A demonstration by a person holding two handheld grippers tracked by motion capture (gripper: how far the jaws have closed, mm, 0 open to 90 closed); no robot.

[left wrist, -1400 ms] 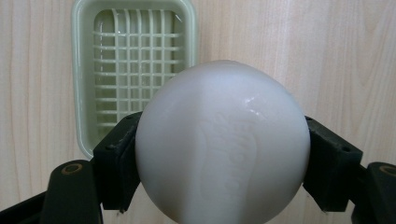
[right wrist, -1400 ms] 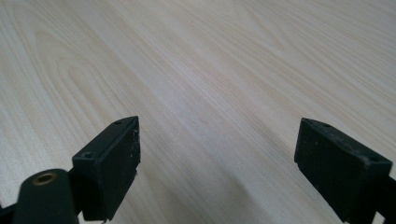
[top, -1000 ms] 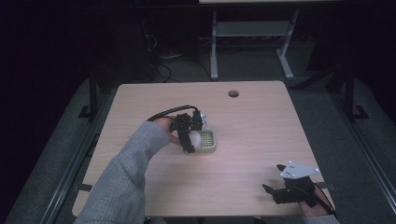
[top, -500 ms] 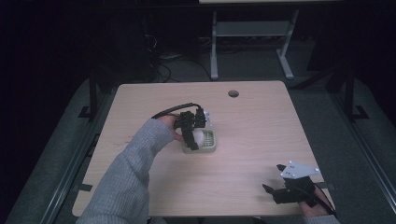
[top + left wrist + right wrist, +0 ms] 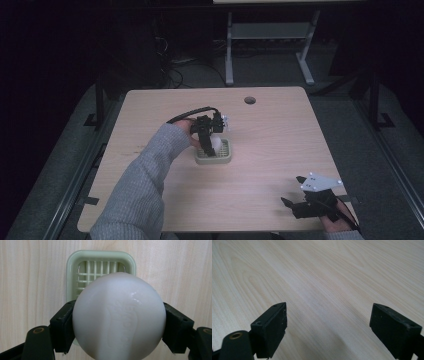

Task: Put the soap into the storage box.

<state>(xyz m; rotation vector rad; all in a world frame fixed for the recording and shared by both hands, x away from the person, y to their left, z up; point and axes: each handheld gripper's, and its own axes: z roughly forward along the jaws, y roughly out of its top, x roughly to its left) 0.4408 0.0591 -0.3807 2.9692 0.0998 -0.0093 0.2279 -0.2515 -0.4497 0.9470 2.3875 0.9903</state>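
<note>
Though embossed, white soap (image 5: 119,317) lettering unreadable in left claw (image 5: 117,322).

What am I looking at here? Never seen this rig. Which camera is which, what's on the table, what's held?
No robot: a person holds a two-jaw tool in each hand. The high view looks down on the light wooden table. The other two cameras ride on the tools, looking along their black jaws. The left gripper is shut on a smooth white rounded soap bar, held above a pale green slatted plastic soap dish. The right gripper is open, holding nothing, low over bare wood near the table's front right corner.
</note>
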